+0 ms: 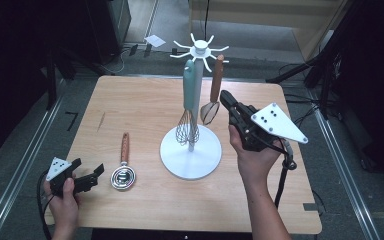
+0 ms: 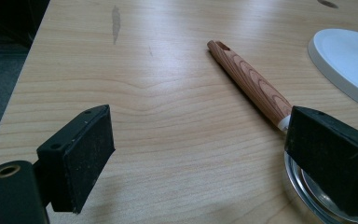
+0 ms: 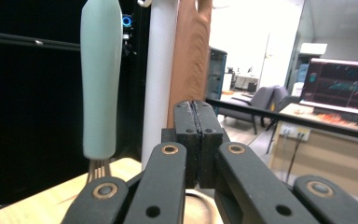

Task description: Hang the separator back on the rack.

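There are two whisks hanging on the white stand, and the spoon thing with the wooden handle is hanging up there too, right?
Not quite. The wooden-handled strainer is not hanging; it lies flat on the table, left of the white stand, as the high view shows. The two whisks do hang on the stand.

One white utensil stand (image 1: 190,159) sits on the surface, just right of centre. Two whisks hang from it: one with a pale green handle (image 1: 192,87), one with a brown handle (image 1: 216,80) at about 2 o'clock from the stand's base. One utensil with a wooden handle and a round metal head (image 1: 123,170) lies flat at 9 o'clock from the stand. That makes three utensils in all (two hung, one lying). Two hand-held grippers: the left gripper (image 1: 91,178) at 8 o'clock, the right gripper (image 1: 226,98) at 3 o'clock.
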`<state>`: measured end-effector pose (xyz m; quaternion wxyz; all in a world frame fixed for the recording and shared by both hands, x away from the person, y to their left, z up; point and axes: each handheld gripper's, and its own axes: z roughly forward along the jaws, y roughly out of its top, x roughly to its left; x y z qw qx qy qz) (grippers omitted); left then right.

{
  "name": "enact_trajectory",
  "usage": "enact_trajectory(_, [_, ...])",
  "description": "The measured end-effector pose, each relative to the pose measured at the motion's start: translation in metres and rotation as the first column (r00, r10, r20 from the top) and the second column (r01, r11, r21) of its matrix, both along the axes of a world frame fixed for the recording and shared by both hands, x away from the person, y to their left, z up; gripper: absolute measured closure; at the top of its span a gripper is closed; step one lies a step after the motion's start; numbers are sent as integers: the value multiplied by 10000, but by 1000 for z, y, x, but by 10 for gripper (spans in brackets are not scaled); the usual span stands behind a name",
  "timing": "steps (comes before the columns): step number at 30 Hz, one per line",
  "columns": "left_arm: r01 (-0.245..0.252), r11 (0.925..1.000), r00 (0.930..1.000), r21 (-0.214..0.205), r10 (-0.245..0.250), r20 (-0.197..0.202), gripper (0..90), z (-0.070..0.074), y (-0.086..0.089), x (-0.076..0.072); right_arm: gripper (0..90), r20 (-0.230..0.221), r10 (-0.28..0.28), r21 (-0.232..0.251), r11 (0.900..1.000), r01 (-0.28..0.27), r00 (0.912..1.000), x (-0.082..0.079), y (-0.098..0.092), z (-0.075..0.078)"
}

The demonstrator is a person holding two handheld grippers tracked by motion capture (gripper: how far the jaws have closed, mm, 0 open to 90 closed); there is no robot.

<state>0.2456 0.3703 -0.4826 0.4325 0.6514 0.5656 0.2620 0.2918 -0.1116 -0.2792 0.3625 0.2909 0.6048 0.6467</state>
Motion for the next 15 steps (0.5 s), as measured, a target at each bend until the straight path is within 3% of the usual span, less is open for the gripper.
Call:
enact_trajectory(8, [-5, 10000, 10000, -23, 5, 8, 82, 0, 0, 0, 900, 782, -1005, 212, 9948, 991, 9919, 14, 4, 10])
enact_trajectory(12, [11, 10000, 10000, -9, -11, -5, 82, 0, 0, 0, 900, 1043, -1368, 600, 9896, 1311, 9851, 18, 8, 13])
enact_trajectory(15, [14, 10000, 10000, -7, -14, 5, 83, 0, 0, 0, 900, 1203, -1325, 760, 9894, 1240, 9839, 20, 12, 16])
